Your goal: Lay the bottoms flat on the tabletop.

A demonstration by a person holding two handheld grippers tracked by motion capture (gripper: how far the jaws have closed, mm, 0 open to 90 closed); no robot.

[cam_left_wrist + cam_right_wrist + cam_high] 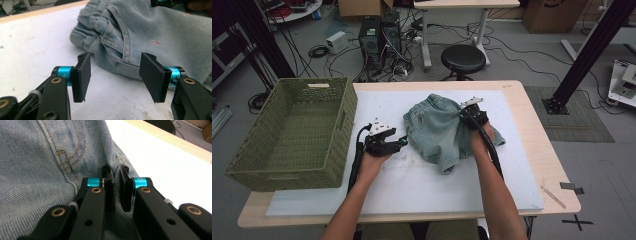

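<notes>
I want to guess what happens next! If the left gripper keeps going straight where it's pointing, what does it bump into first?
Most likely the denim shorts. The left gripper points at their near edge with its jaws open and only bare white mat in between, though how far off is hard to judge.

The shorts (439,131) are pale, washed-out blue denim with tan stitching, a gathered waistband and a curved front pocket, lying rumpled and partly folded on the white mat. Their waistband end lies just ahead of the left gripper (115,76), whose jaws stand apart and clear of the cloth. A raised fold at their far edge sits pinched between the jaws of the right gripper (117,178), with the rest spreading below and beside it.
</notes>
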